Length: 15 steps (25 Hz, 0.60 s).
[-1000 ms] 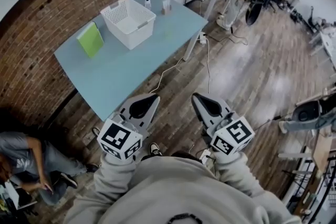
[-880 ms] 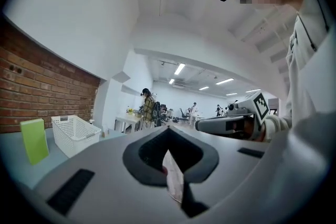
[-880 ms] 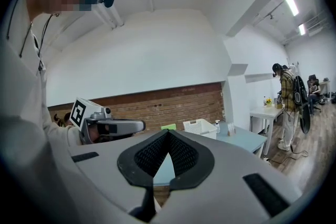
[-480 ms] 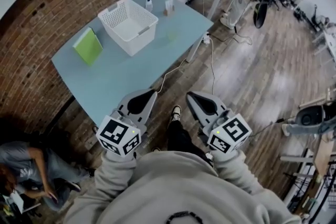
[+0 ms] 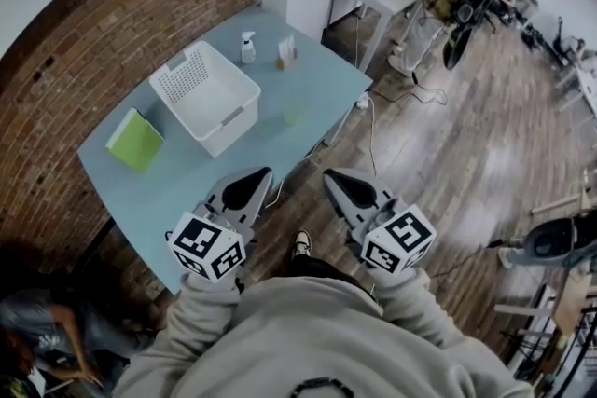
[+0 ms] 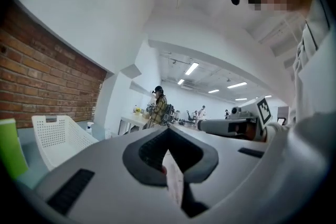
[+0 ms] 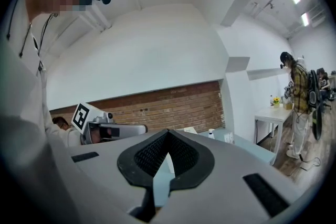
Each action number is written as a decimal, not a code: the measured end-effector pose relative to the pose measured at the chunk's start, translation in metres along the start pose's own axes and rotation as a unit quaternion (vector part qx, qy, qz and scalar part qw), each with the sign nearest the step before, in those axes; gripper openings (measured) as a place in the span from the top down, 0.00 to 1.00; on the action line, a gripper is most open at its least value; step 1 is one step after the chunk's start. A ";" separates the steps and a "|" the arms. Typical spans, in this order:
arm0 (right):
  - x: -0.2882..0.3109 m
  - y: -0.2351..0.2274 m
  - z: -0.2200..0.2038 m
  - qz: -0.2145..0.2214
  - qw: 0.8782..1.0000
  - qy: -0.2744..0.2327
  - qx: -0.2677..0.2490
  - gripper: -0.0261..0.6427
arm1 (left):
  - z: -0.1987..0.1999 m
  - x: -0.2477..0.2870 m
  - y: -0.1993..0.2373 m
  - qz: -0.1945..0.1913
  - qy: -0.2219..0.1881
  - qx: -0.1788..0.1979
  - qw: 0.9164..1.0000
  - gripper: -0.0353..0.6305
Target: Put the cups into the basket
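The white perforated basket (image 5: 220,131) stands empty on the pale blue worktop (image 5: 187,186), which runs along a brick wall (image 5: 103,23). To the right of the basket in the head view, apart from it and near the worktop's edge, stands one pale, translucent cup (image 5: 294,114); it is outside the basket, and I can make out no other cup. Just to the basket's left lies a green book (image 5: 135,140). Beyond the basket's far corner stand a small spray bottle (image 5: 247,47) and, further right, a small card holder (image 5: 286,53). On the basket's near side, well apart from it and from the cup, the left tool (image 5: 262,176) hangs over the worktop's near edge and the right tool (image 5: 334,179) over the wooden floor (image 5: 448,135) beside it. Both point roughly level. Each tool's own view shows its jaws brought together to a narrow point with nothing held between them.
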State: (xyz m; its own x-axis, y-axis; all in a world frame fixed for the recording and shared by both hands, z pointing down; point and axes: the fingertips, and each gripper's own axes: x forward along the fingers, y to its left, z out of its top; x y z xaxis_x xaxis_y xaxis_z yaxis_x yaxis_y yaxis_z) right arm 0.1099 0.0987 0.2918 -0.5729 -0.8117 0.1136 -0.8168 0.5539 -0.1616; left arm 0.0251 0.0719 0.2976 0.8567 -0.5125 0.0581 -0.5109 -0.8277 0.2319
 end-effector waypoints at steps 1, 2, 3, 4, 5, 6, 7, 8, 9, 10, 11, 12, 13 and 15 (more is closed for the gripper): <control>0.005 -0.015 0.001 0.002 1.000 0.004 0.003 0.95 | 0.003 0.014 0.004 -0.002 -0.001 -0.007 1.000 0.95; 0.010 -0.029 0.002 0.004 1.000 0.009 0.003 0.95 | 0.005 0.027 0.009 -0.001 0.001 -0.010 1.000 0.95; 0.015 -0.042 0.004 0.006 1.000 0.011 0.003 0.95 | 0.006 0.040 0.015 0.002 0.005 -0.012 1.000 0.95; 0.020 -0.055 0.005 0.009 1.000 0.012 0.003 0.95 | 0.007 0.053 0.023 0.007 0.007 -0.014 1.000 0.95; 0.024 -0.067 0.007 0.011 1.000 0.013 0.004 0.95 | 0.008 0.065 0.031 0.012 0.008 -0.017 1.000 0.95; 0.027 -0.080 0.009 0.014 1.000 0.013 0.004 0.95 | 0.010 0.077 0.037 0.015 0.007 -0.017 1.000 0.95; 0.030 -0.092 0.009 0.017 1.000 0.015 0.005 0.95 | 0.012 0.087 0.042 0.019 0.006 -0.013 1.000 0.95; 0.033 -0.104 0.010 0.019 1.000 0.016 0.007 0.95 | 0.015 0.097 0.045 0.022 0.005 -0.007 1.000 0.95; 0.035 -0.115 0.009 0.022 1.000 0.017 0.009 0.95 | 0.018 0.106 0.049 0.027 0.004 -0.002 1.000 0.95; 0.037 -0.126 0.008 0.025 0.999 0.019 0.011 0.95 | 0.020 0.113 0.052 0.033 0.004 0.001 0.999 0.95; 0.041 -0.135 0.007 0.027 0.999 0.020 0.014 0.95 | 0.021 0.119 0.056 0.039 0.005 0.001 0.999 0.95; 0.045 -0.143 0.006 0.030 0.999 0.022 0.018 0.95 | 0.021 0.123 0.059 0.045 0.008 0.000 0.999 0.95; 0.049 -0.149 0.004 0.033 0.999 0.024 0.023 0.95 | 0.020 0.127 0.062 0.050 0.014 -0.003 0.999 0.95; 0.056 -0.155 0.002 0.043 0.998 0.028 0.032 0.95 | 0.016 0.130 0.066 0.056 0.024 -0.007 0.998 0.95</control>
State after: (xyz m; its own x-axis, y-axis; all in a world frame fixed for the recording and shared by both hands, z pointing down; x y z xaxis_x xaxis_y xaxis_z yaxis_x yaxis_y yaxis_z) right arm 0.2044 -0.0324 0.3216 -0.6452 -0.7489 0.1509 -0.7593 0.6069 -0.2348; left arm 0.1019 -0.0526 0.3051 0.7964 -0.5904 0.1311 -0.6036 -0.7619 0.2351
